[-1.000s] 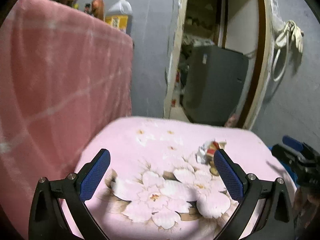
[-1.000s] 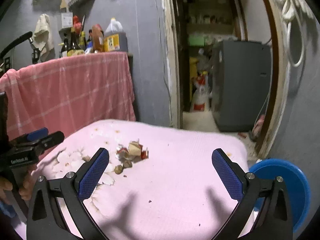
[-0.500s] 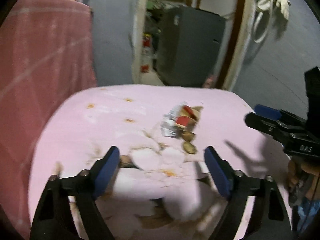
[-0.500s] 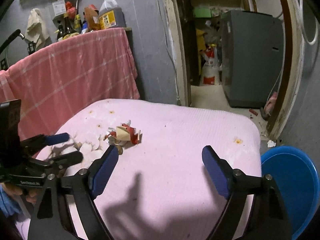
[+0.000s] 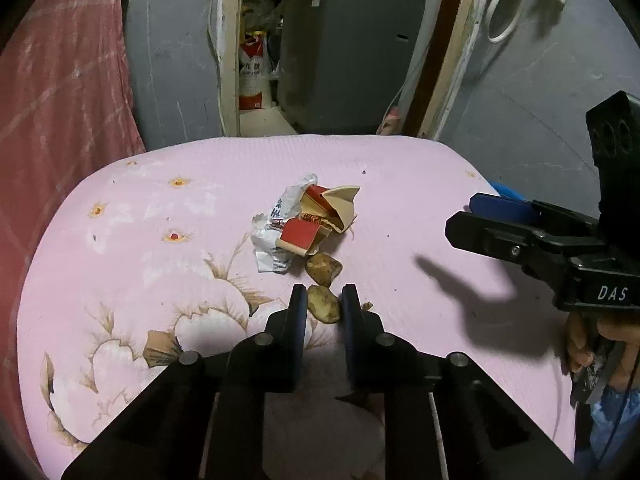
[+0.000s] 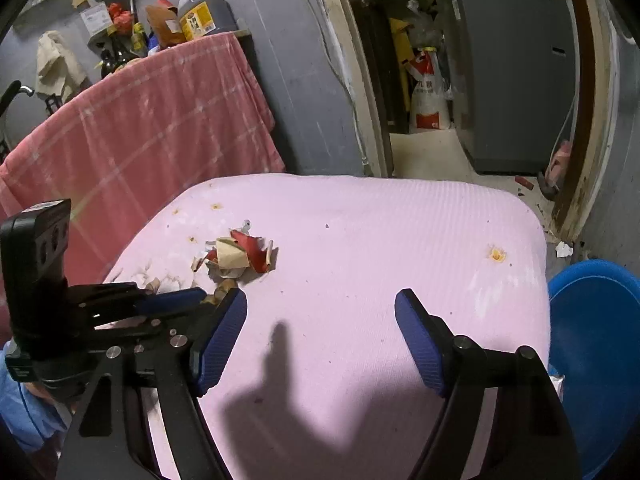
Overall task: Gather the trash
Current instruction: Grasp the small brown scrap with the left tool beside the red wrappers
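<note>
Left tool (image 5: 324, 306) is clamped on the near brown scrap (image 5: 323, 303), just short of the wrapper pile (image 5: 304, 224) on the pink surface (image 5: 400, 184). Right tool (image 6: 320, 334) hangs with jaws apart; blue bin (image 6: 596, 360) sits right. Next, I judge: lift, carry to bin.

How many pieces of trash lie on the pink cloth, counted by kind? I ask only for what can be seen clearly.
Brown nutshell-like pieces: 2, one between the fingers of the left gripper, one just beyond it
Crumpled white wrapper: 1
Red and tan torn carton scraps: 1 heap, pieces too tangled to count
Total: 4
</note>
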`<state>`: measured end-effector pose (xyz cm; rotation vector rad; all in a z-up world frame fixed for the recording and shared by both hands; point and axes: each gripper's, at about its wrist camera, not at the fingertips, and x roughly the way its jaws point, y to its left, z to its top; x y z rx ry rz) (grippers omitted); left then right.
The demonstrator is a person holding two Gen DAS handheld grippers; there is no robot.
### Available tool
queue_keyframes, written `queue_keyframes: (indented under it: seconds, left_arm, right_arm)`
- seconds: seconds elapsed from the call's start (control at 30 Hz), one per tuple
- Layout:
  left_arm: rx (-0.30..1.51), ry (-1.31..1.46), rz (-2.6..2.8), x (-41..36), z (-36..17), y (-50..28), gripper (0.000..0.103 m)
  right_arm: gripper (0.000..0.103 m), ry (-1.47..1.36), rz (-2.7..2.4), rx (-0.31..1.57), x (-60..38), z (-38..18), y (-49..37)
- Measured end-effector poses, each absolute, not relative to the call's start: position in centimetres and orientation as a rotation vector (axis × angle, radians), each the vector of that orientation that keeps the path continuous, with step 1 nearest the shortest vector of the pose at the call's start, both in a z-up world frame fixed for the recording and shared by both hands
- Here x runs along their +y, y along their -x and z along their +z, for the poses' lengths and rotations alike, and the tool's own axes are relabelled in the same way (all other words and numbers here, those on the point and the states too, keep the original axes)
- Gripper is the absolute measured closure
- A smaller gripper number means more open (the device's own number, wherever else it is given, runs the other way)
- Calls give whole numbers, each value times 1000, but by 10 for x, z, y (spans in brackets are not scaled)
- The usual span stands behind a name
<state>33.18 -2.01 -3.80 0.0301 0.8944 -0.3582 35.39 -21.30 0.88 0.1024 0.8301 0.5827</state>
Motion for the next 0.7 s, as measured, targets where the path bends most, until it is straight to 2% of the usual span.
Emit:
queue_keyframes:
  seconds: [0.5, 0.57, 0.7]
  left_arm:
    - [859, 9, -201, 27, -32, -323, 90]
    - [853, 37, -187, 34, -31, -324, 90]
    - [842, 93, -172, 45, -31, -318, 90]
  right_arm:
    - [28, -16, 610, 878, -184, 4, -355]
    - [39, -3, 633, 889, -176, 3, -355]
    - [47, 14, 701, 938, -156, -1, -358]
